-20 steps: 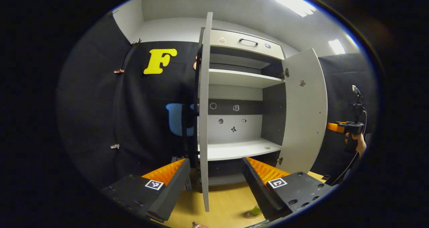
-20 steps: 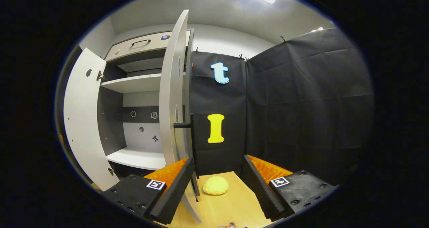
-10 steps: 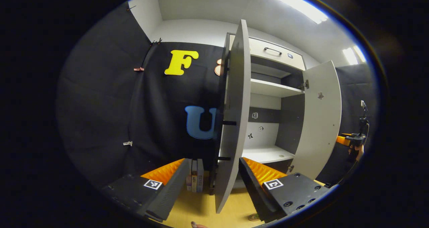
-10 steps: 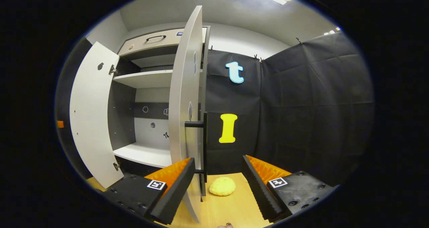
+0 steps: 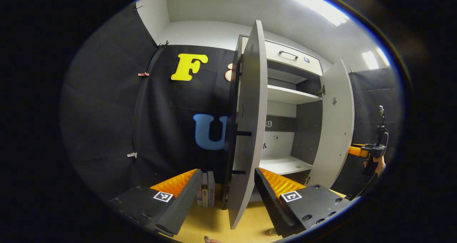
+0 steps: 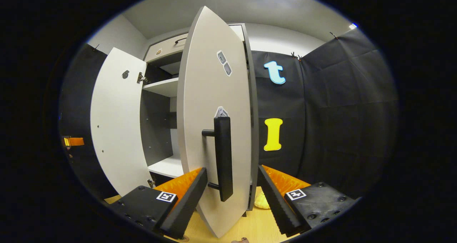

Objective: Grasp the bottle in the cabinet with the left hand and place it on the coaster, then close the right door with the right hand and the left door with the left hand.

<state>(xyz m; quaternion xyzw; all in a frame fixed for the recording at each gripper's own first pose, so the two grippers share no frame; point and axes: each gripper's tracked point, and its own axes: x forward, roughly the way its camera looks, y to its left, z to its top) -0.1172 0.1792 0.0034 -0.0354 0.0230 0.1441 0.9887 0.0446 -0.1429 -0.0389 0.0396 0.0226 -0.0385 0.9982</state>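
My left gripper (image 5: 227,172) is open, and the cabinet's left door (image 5: 246,128) stands nearly edge-on between its fingers, its outer face and black handle pegs (image 5: 244,133) turned toward me. Behind it are the white shelves (image 5: 282,164) and the open right door (image 5: 334,125). In the right gripper view, my right gripper (image 6: 232,169) is open close to the right door's (image 6: 210,93) outer face. That door's black handle (image 6: 223,157) hangs between the fingers, and I cannot tell whether they touch. A brownish sliver (image 5: 270,231) lies on the table by my left gripper's right finger.
Several books (image 5: 207,193) stand on the wooden table (image 5: 214,221) left of the cabinet. A yellow lump (image 6: 262,200) lies half hidden behind the right door. The far hand (image 5: 378,162) holds the right gripper (image 5: 360,150). The left door (image 6: 116,121) is wide open.
My left gripper has shifted left from the left door's edge to its outer face. My right gripper has come round to the right door's outer face, and the handle now sits between its fingers.
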